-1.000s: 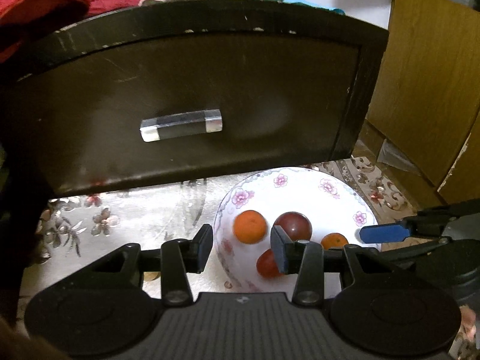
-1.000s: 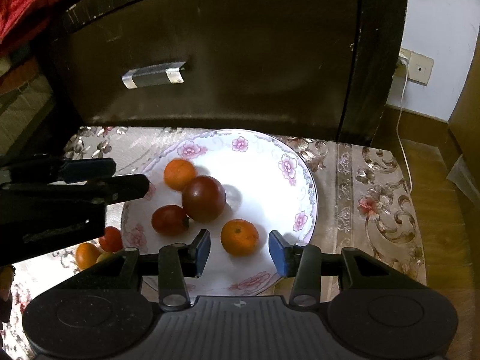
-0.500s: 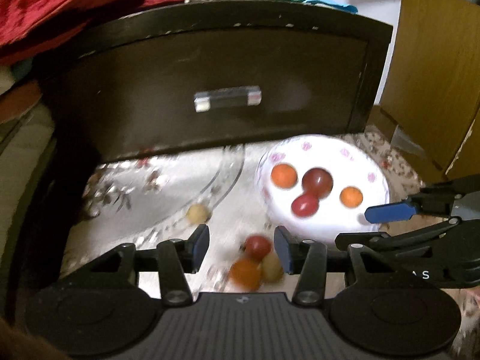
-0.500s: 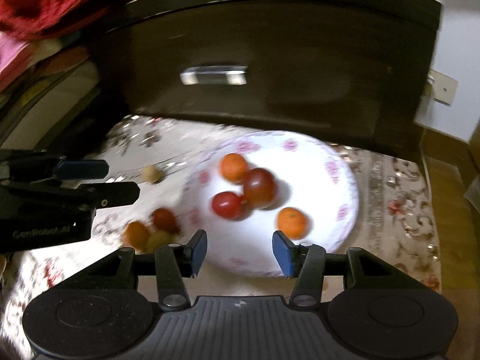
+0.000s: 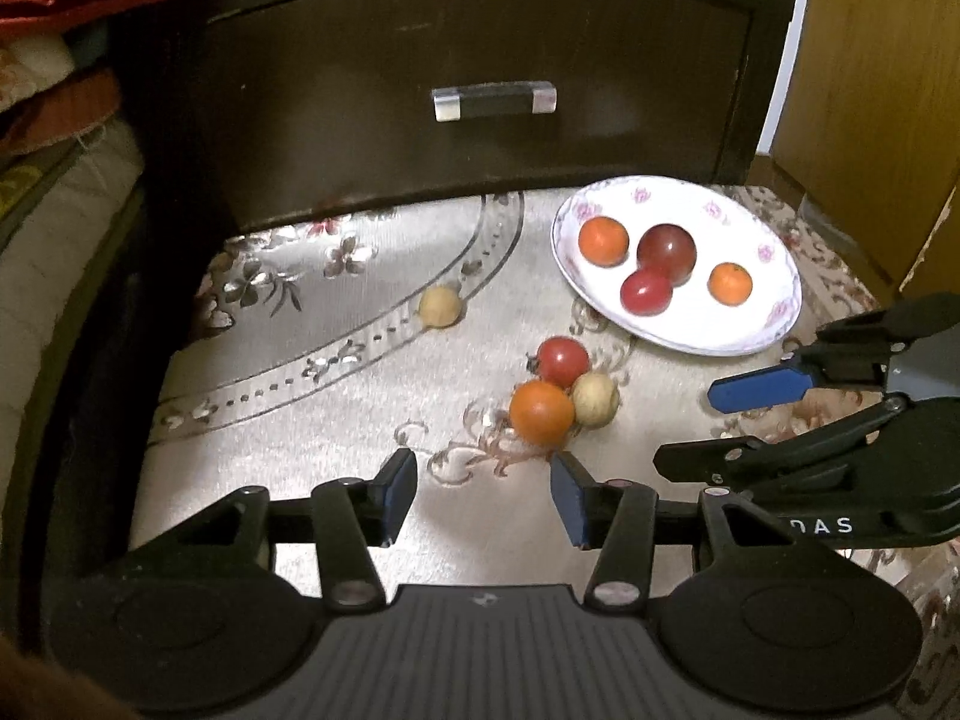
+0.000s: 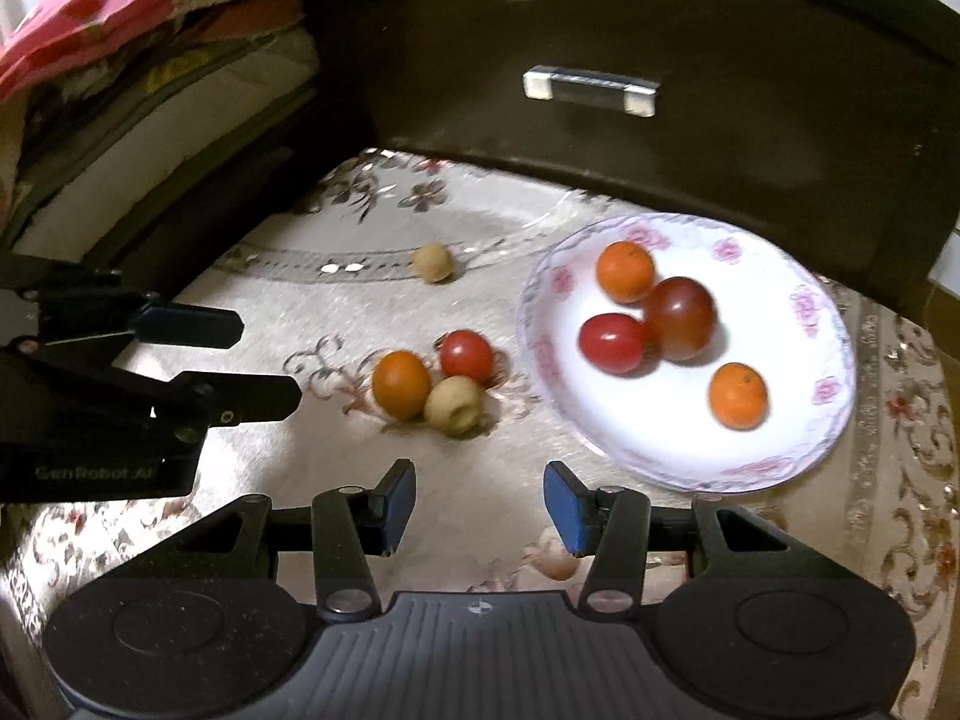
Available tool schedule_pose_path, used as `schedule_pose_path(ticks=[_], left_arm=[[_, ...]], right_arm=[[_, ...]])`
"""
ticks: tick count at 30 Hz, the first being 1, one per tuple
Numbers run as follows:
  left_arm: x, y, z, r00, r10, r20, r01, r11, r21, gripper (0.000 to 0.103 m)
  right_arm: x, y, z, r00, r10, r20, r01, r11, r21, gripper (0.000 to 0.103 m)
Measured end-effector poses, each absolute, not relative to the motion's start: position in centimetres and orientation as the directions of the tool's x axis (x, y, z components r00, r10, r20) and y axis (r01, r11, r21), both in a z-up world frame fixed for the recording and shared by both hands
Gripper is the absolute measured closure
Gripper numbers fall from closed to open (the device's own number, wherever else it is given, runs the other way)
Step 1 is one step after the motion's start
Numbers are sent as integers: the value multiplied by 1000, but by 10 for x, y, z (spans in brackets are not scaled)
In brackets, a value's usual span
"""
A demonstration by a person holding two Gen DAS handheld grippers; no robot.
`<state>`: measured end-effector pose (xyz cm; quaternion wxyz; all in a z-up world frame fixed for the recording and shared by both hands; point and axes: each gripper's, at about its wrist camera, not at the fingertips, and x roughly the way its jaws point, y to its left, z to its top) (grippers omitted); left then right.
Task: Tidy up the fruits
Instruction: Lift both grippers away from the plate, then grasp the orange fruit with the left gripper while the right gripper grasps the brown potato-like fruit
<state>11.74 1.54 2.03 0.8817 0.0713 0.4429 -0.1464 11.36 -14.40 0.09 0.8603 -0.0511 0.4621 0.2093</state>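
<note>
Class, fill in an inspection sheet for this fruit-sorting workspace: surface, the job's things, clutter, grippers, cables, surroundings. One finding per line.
Surface: floral cloth, flat, bare between the fruits.
Job's things: white floral plate holds four fruits: two oranges, a red tomato, a dark red tomato. Off the plate, a cluster of orange, red tomato and tan fruit sits close together; a lone tan fruit lies apart.
Clutter: nothing seen on the cloth.
Grippers: left gripper and right gripper both have jaws open and empty, above the cloth near the cluster.
Cables: nothing seen.
Surroundings: dark drawer front with metal handle behind; wooden cabinet to the right; folded fabrics to the left.
</note>
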Motion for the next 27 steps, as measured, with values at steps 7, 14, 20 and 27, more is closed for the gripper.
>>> schedule_pose_path(ticks=[7,14,20,27], left_arm=[[119,18,15,548,-207,-810,336,942,-13,47],[122,21,12,539,-218,-813,339,940,-28,47],[124,18,10,534,-232,-813,353,935,-35,47],[126,17,5,529,-234,-816,357,934,-37,47]], right_arm=[[124,-131,-9,474,324,-818,-438,894,101,69],[137,-121,-21,468,323,-823,-448,889,94,77],[145,-116,-26,478,321,-817,-448,890,87,81],[148,-109,-28,490,312,-814,-456,888,67,82]])
